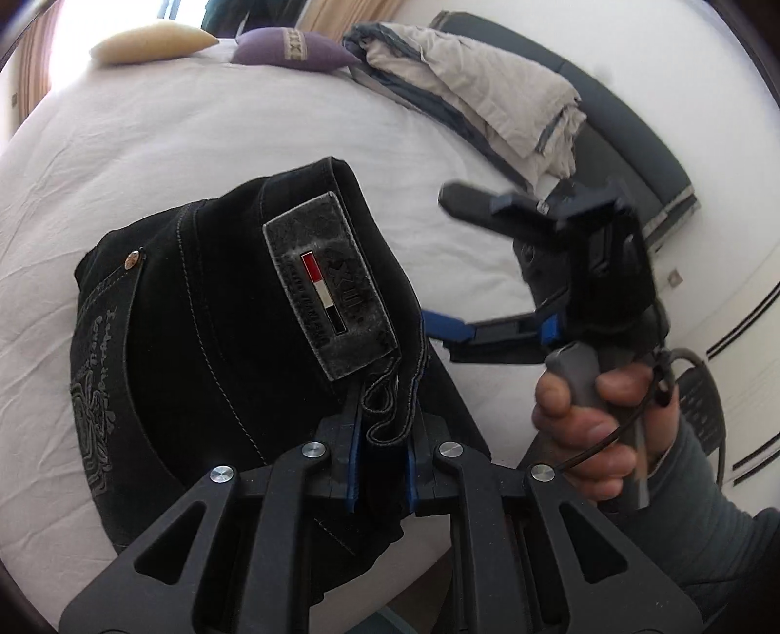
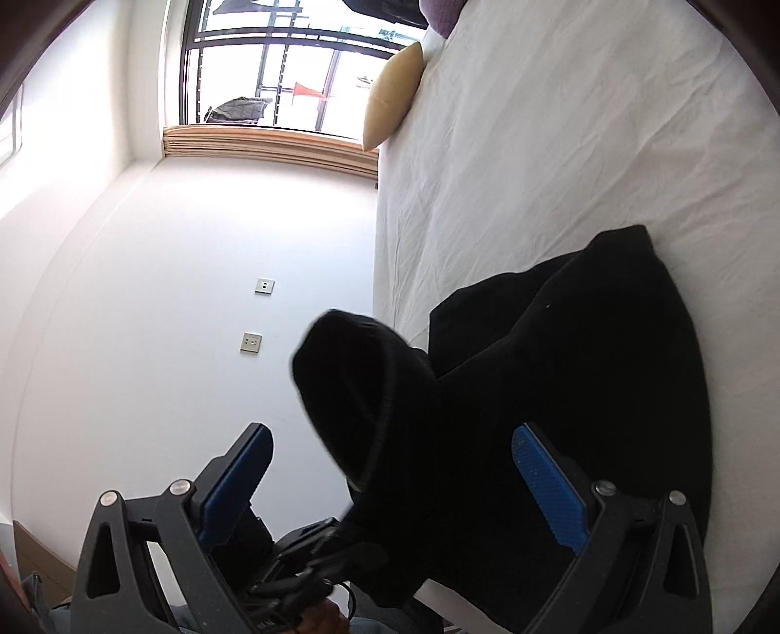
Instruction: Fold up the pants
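Two grippers in play. Your left gripper (image 1: 382, 468), blue-padded fingers (image 1: 352, 468) close together, is clamped on a bunched edge of the black denim pants (image 1: 204, 341) w/ pale stitching, near the waistband. Those pants lie in a folded heap on the white-sheeted bed (image 1: 170, 136), close to its near edge, back side up: grey leather brand patch (image 1: 329, 287) w/ a red-white-black stripe facing the cam, copper rivet (image 1: 130, 261) to its left, pale embroidery on the pocket further left.

Your right gripper (image 1: 441, 263) sits just beside the heap's right side, fingers spread wide, nothing between them in the left wrist view; your right hand (image 1: 594, 429) grips its grey handle. From the right wrist cam the right gripper (image 2: 395, 487) shows both blue pads wide apart, w/ a dark fold of the pants (image 2: 560, 366) hanging in the gap, touching neither pad as far as you can see.

Farther up the bed: cream cushion (image 1: 151, 44), purple cushion (image 1: 287, 49), folded beige-and-grey blanket (image 1: 477, 102). Window (image 2: 292, 63) and two wall sockets (image 2: 258, 312) on the white wall.
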Available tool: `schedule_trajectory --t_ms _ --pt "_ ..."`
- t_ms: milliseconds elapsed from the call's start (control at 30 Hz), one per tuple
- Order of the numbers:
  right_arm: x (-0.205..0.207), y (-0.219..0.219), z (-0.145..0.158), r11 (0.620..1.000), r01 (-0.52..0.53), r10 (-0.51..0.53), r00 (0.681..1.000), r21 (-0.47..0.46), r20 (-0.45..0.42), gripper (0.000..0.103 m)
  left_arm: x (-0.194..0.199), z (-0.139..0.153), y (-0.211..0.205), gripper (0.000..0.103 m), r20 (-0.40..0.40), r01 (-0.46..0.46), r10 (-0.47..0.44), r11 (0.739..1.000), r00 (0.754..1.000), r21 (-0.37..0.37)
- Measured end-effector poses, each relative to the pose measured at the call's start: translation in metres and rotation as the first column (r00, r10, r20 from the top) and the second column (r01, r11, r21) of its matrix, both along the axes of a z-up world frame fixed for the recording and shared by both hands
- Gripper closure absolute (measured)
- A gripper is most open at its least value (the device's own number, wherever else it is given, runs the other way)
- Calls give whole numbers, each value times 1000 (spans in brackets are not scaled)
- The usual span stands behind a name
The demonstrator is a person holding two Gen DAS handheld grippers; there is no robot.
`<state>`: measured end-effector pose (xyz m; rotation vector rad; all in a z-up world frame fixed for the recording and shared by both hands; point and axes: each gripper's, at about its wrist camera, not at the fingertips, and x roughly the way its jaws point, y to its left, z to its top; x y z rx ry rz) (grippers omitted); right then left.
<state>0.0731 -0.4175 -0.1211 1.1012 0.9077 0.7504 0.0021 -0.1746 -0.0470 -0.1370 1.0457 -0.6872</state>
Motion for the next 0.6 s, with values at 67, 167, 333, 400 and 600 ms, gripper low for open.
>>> schedule_trajectory --t_ms 67,167,333,400,600 --pt "-3 -2 -1 1000 -10 10 1000 -13 5 4 -2 -12 -21 91 1 36 -36 998 999 56" --pt "-5 5 -5 989 -51 48 999 -141 -23 21 -6 -20 -44 91 24 67 -71 990 997 124" --pt "7 33 -8 934 -133 122 991 -333 -55 67 -15 -18 -61 91 76 89 -104 979 992 185" --pt "9 35 -5 908 -132 119 991 -398 -58 76 -20 -18 -67 91 86 93 -112 976 990 199" --pt "2 45 17 814 -106 131 991 -571 2 86 -52 -15 -80 91 121 122 -152 967 981 224"
